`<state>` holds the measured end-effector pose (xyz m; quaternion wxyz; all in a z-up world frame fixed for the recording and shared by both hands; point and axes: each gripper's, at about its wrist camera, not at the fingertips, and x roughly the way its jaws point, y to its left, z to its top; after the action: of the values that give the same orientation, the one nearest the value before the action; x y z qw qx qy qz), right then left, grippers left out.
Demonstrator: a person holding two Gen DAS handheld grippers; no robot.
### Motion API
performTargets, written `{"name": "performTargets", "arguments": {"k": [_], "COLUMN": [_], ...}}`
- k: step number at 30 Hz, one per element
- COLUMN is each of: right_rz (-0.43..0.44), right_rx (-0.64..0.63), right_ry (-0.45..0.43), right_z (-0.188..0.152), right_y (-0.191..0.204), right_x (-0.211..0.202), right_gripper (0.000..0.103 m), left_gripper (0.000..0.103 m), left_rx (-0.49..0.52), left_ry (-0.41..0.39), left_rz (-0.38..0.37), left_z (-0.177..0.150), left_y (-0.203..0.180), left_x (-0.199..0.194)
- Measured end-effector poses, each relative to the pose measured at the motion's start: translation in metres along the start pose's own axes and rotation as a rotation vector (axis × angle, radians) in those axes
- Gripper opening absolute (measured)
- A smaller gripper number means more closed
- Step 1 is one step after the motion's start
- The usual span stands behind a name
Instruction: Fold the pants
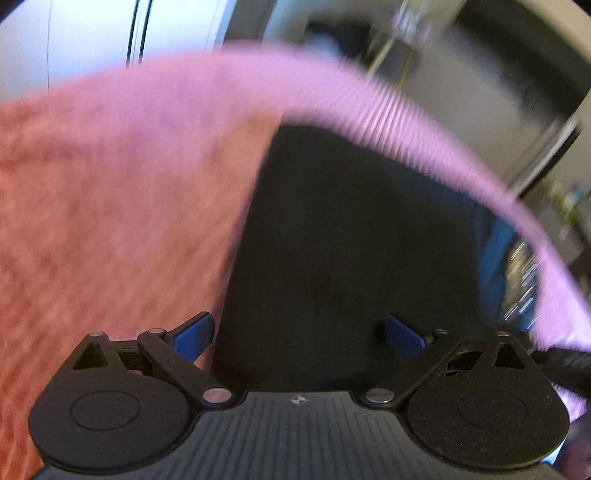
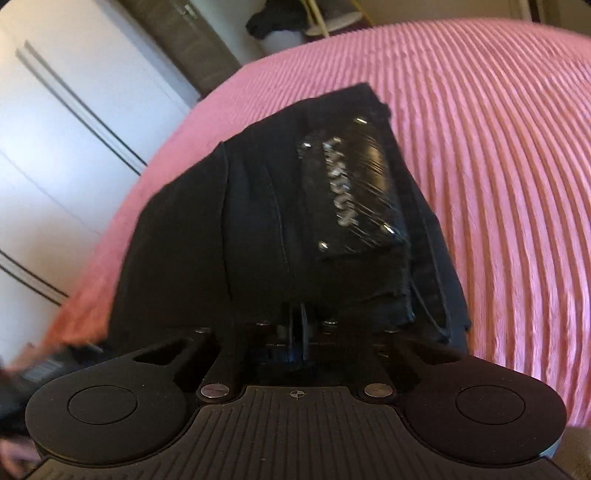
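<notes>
Now | left tool (image 1: 299, 338) spread wide over black pants (image 1: 314, 240) | right tool (image 2: 297, 328) clamped on pants (image 2: 258, 221)

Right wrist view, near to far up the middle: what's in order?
Right hand-held gripper, shut on the black pants → shiny patch with silver lettering → pink ribbed bedspread → blurry white base on the floor beyond.

Left gripper (image 1: 299, 334): jaws spread wide, blue pads (image 1: 195, 332) at 9 and 3 o'clock, nothing pinched between them. Right gripper (image 2: 295, 332): jaws closed together at centre, clamped on black fabric, fingers pointing toward 12 o'clock. Left view motion-blurred.
</notes>
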<state>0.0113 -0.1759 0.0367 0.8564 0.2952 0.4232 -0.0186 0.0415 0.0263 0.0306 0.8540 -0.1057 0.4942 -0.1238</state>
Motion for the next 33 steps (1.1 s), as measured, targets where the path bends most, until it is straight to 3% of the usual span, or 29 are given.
{"name": "performTargets", "arguments": {"k": [2, 7, 10, 12, 15, 17, 20, 24, 27, 28, 33], "right_rz": [-0.021, -0.104, -0.027, 0.011, -0.011, -0.076, -0.138, -0.235, -0.216, -0.203, -0.098], "right_rx": [-0.005, -0.048, -0.074, -0.114, -0.162, -0.2, -0.245, -0.298, -0.269, -0.248, -0.173], "right_ry": [0.023, 0.036, 0.05, 0.016, -0.047, -0.098, -0.101, 0.031, 0.073, 0.074, 0.037], "right_z": [0.0, 0.006, 0.017, 0.029, 0.057, 0.076, 0.098, 0.097, 0.095, 0.096, 0.092], "right_y": [-0.001, 0.016, 0.035, 0.048, 0.068, 0.085, 0.1, 0.088, 0.063, 0.058, 0.043], "right_x": [0.009, 0.016, 0.002, -0.004, 0.001, 0.012, 0.036, 0.08, 0.096, 0.098, 0.07], "right_gripper": [0.001, 0.0, 0.019, 0.022, 0.029, 0.031, 0.031, 0.024, 0.015, 0.011, 0.011], "left_gripper": [0.099, 0.099, 0.099, 0.099, 0.099, 0.099, 0.099, 0.099, 0.099, 0.099, 0.099], "left_rx": [-0.005, 0.052, 0.039, 0.03, 0.082, 0.102, 0.107, 0.117, 0.244, 0.249, 0.197], "left_ry": [0.044, 0.0, -0.101, -0.182, -0.224, -0.213, -0.179, -0.093, -0.096, -0.111, -0.127], "left_rz": [0.012, 0.011, -0.007, -0.041, -0.016, 0.028, 0.047, 0.121, 0.207, 0.213, 0.167], "left_z": [0.002, 0.006, 0.013, 0.023, 0.057, 0.084, 0.115, 0.123, 0.111, 0.107, 0.102], "left_y": [0.001, -0.006, -0.01, -0.014, -0.029, -0.04, -0.054, -0.059, -0.067, -0.068, -0.057], "left_x": [0.011, 0.005, -0.022, -0.038, -0.03, -0.008, 0.03, 0.076, 0.101, 0.103, 0.09]}}
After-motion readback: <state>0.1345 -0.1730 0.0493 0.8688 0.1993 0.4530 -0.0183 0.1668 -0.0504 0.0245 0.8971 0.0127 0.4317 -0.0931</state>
